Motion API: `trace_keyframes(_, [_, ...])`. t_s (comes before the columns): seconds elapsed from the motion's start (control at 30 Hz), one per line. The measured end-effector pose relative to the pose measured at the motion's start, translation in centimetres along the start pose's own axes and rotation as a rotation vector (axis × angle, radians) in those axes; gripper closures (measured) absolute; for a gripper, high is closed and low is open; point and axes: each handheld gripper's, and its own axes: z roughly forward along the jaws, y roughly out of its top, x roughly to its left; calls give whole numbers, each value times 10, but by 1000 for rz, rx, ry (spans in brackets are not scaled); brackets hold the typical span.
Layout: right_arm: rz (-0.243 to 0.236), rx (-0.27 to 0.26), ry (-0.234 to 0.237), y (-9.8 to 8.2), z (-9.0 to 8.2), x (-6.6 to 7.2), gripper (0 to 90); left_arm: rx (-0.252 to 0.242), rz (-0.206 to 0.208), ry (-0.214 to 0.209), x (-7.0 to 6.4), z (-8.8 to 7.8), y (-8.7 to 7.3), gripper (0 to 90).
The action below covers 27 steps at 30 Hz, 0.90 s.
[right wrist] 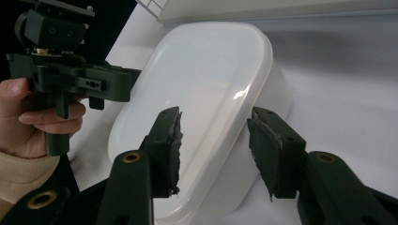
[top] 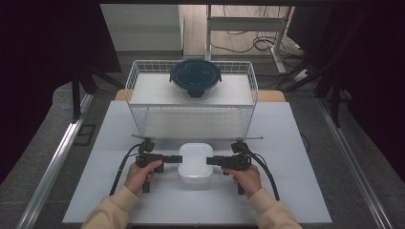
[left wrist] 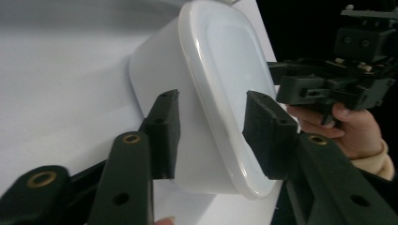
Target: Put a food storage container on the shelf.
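Observation:
A white, rounded rectangular lidded container [top: 196,162] lies on the white table [top: 286,191] in front of me. My left gripper [top: 177,159] comes in level from its left side. In the left gripper view the jaws [left wrist: 212,96] straddle the container's [left wrist: 211,56] rim, one below the wall and one over the lid, with small gaps showing. My right gripper [top: 210,161] meets the container from the right. In the right gripper view its jaws [right wrist: 216,112] also straddle the container's [right wrist: 197,75] rim without clearly pressing. Both grippers are open.
A white wire rack [top: 138,90] with two shelves stands just behind the container. On its top shelf sits a round container with a dark blue clip lid [top: 196,78]. Black cables trail from both grippers. Dark curtains and a metal rail flank the table.

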Motion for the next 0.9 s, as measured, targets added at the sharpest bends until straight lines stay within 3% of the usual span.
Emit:
trace_keyframes(0.1, [6,1,-3,-1,1,-1,576,-5,-3,-7,-1,2,-1,613])
trace_keyframes(0.3, [36,-4,3,-1,-1,-2,623,-17,25,19,-6,0,-2,675])
trace_keyframes(0.6, [71,-18,21,-6,-7,-1,682,-36,46,39,-15,-2,-8,703])
trace_keyframes(0.77, [61,-27,14,-9,-10,3,698,-47,28,14,-14,-6,-12,729])
trace_keyframes(0.9, [43,-34,6,-10,-11,6,712,-54,37,7,-16,-8,-14,748])
